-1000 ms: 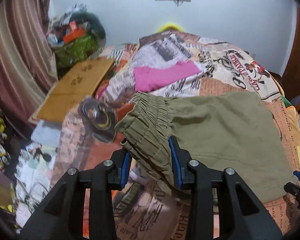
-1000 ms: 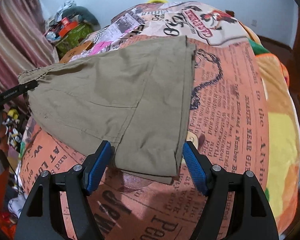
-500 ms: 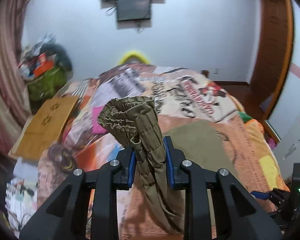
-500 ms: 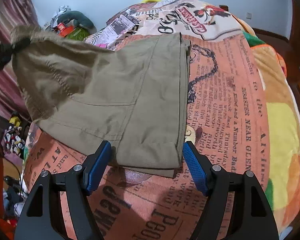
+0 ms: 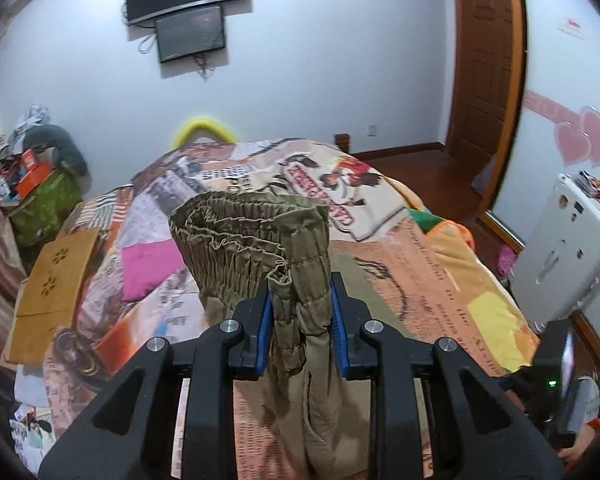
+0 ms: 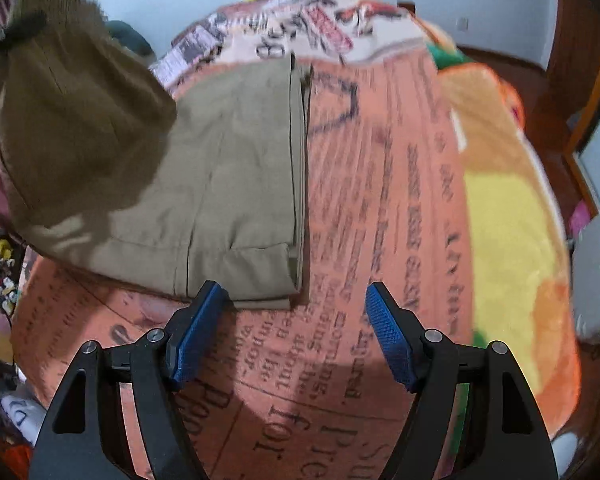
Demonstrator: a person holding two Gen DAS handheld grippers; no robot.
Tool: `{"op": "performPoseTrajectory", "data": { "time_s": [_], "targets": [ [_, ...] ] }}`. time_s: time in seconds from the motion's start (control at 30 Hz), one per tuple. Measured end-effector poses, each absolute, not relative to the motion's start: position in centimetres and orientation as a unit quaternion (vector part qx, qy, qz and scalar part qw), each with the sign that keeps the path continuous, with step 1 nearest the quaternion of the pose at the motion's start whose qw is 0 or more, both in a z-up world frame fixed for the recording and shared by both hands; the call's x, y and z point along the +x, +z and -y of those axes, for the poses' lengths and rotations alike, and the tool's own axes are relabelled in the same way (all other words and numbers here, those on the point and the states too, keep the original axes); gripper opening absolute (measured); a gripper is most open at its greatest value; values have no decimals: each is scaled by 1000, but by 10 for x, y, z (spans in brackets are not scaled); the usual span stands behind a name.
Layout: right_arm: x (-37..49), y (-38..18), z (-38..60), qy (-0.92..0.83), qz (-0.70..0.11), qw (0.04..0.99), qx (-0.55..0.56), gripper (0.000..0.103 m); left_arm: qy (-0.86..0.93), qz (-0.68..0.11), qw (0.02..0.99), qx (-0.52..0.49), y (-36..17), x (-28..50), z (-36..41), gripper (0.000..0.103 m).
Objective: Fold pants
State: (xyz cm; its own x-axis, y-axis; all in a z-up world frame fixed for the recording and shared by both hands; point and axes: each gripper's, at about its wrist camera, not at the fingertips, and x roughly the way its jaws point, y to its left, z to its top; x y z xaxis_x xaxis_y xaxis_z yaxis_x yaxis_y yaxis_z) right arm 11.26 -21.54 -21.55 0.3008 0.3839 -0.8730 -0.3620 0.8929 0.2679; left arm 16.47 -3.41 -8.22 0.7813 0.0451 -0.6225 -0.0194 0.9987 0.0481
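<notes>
Two grippers seen: left gripper (image 5: pixel 300 328) clamped on gathered waistband of pants (image 5: pixel 256 240), lifted above bed (image 5: pixel 440 280); right gripper (image 6: pixel 294 330) held apart, near hem, nothing gripped.

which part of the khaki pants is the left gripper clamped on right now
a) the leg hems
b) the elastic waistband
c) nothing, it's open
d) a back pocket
b: in the left wrist view the left gripper has its blue pads pressed on the gathered, ruffled waistband of the pants, lifted above the bedspread, while the right gripper sits open by the hem end.
</notes>
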Motion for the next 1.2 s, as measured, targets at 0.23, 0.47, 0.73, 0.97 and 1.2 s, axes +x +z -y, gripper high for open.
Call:
{"op": "performPoseTrajectory", "data": {
  "time_s": [0.23,0.47,0.73,0.97,1.2],
  "targets": [
    [114,-216,220,236,-543,805,31,72,-33,-364,931,4,-100,178,59,26],
    [113,-218,222,239,-543,805,34,72,-80,-416,906,-12,-129,189,84,26],
    [114,-219,223,240,-542,804,38,72,-121,-480,869,-17,-171,197,102,26],
    [113,-220,222,238,-542,805,36,72,-140,-519,843,-26,-191,198,105,28],
    [113,-219,221,236,-543,805,34,72,-141,-524,839,-41,-183,189,94,53]
  ]
}}
